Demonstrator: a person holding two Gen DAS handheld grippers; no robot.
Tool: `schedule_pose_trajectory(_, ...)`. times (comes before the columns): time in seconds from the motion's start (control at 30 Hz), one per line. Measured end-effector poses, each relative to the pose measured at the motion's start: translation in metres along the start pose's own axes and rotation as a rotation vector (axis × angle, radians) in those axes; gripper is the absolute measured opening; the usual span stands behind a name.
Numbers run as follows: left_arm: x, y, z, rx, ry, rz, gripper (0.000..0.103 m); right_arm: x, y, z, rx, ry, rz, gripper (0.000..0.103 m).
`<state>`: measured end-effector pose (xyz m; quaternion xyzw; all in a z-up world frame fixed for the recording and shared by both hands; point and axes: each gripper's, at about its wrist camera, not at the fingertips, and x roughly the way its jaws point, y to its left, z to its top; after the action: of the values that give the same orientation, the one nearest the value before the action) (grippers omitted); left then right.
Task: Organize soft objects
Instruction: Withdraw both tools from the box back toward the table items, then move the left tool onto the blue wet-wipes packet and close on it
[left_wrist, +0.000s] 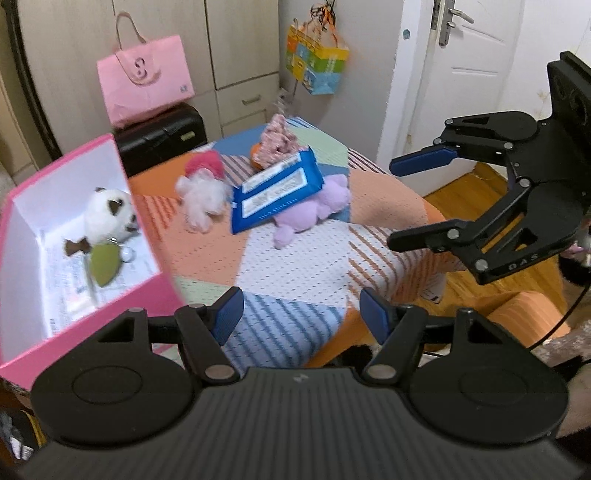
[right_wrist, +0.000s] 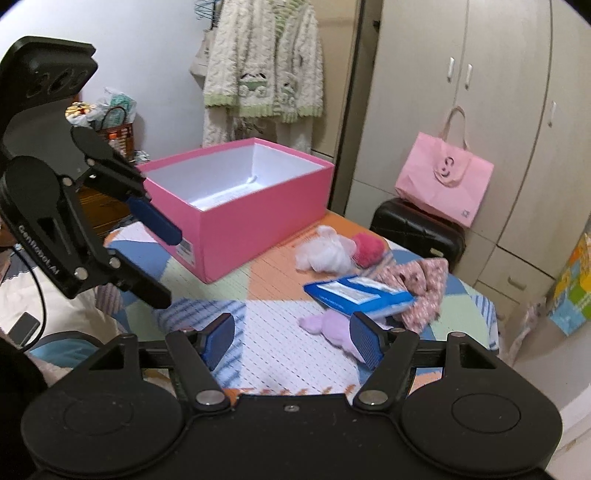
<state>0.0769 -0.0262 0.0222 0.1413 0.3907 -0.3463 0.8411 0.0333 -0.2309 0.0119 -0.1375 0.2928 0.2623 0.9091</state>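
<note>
Left wrist view:
Done: a panda plush (left_wrist: 109, 214) lies inside the pink box (left_wrist: 155, 291).
Left: white-pink fluffy toy (left_wrist: 203, 195), blue packet (left_wrist: 277, 188), purple plush (left_wrist: 314, 214) and floral cloth (left_wrist: 280, 142) lie outside the box on the patchwork cover (left_wrist: 295, 266).
Left gripper (left_wrist: 301, 317): spread, empty.

Right wrist view:
Right gripper (right_wrist: 291, 339): spread, jaws opening, nothing pinched, above the purple plush (right_wrist: 328, 326), well apart from the box (right_wrist: 258, 232).

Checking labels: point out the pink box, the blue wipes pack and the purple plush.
pink box (right_wrist: 258, 225), right wrist view, front wall.
blue wipes pack (left_wrist: 277, 192), left wrist view, top face.
purple plush (left_wrist: 314, 214), left wrist view, body.
</note>
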Motion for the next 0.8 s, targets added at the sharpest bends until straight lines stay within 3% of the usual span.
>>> schedule_pose_trajectory(0.3,0.037,0.007,0.013,-0.07,0.015,-0.056,0.069,0.023,-0.02,-0.012,0.019,0.021,-0.011,0.074)
schedule_pose_trajectory(0.8,0.104,0.042,0.041,-0.317,-0.094,-0.103,0.068,0.086,-0.039,-0.016,-0.006,0.016,-0.138,0.075)
